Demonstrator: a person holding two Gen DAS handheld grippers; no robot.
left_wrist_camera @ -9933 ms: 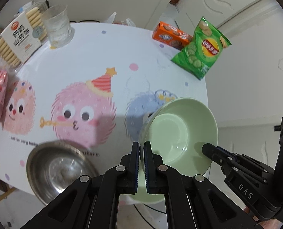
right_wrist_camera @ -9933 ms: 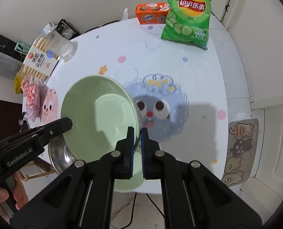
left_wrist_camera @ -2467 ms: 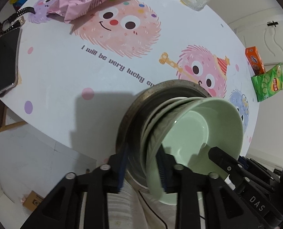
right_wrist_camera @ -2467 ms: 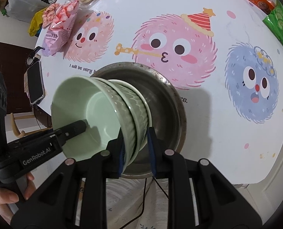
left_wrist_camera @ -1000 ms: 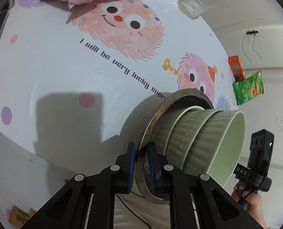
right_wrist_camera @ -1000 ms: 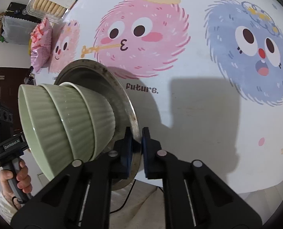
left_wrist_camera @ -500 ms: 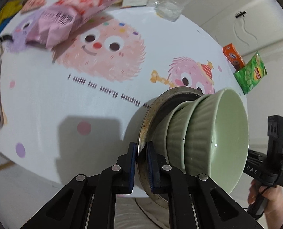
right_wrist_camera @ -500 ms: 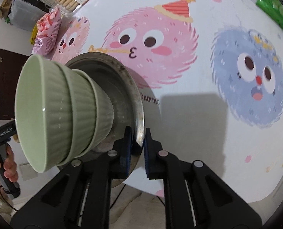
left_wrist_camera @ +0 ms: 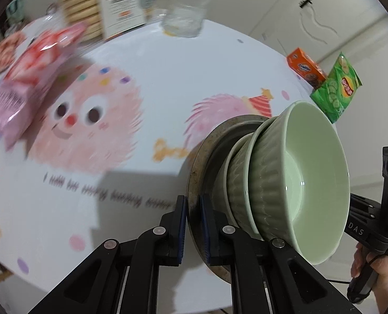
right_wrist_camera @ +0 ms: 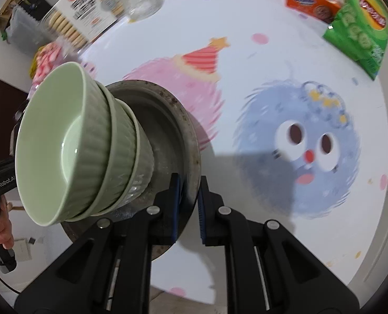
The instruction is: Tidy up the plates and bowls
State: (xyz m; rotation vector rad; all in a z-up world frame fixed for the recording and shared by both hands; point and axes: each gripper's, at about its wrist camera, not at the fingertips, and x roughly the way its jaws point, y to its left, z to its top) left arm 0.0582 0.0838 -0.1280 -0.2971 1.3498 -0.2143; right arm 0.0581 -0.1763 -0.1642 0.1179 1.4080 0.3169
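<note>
Left wrist view showed the left gripper (left_wrist_camera: 193, 225) clamped tight on the rim of the metal plate (left_wrist_camera: 194, 170), with two nested green bowls (left_wrist_camera: 293, 180) seated in it above the table (left_wrist_camera: 167, 60). Right wrist view showed the right gripper (right_wrist_camera: 187, 209) pinching the opposite rim (right_wrist_camera: 194, 141). Judging by this, the stack was being carried two-handed; next it needs level, matched travel, since the bowls could slide. Only the right view showed the blue monster print (right_wrist_camera: 298, 146).
</note>
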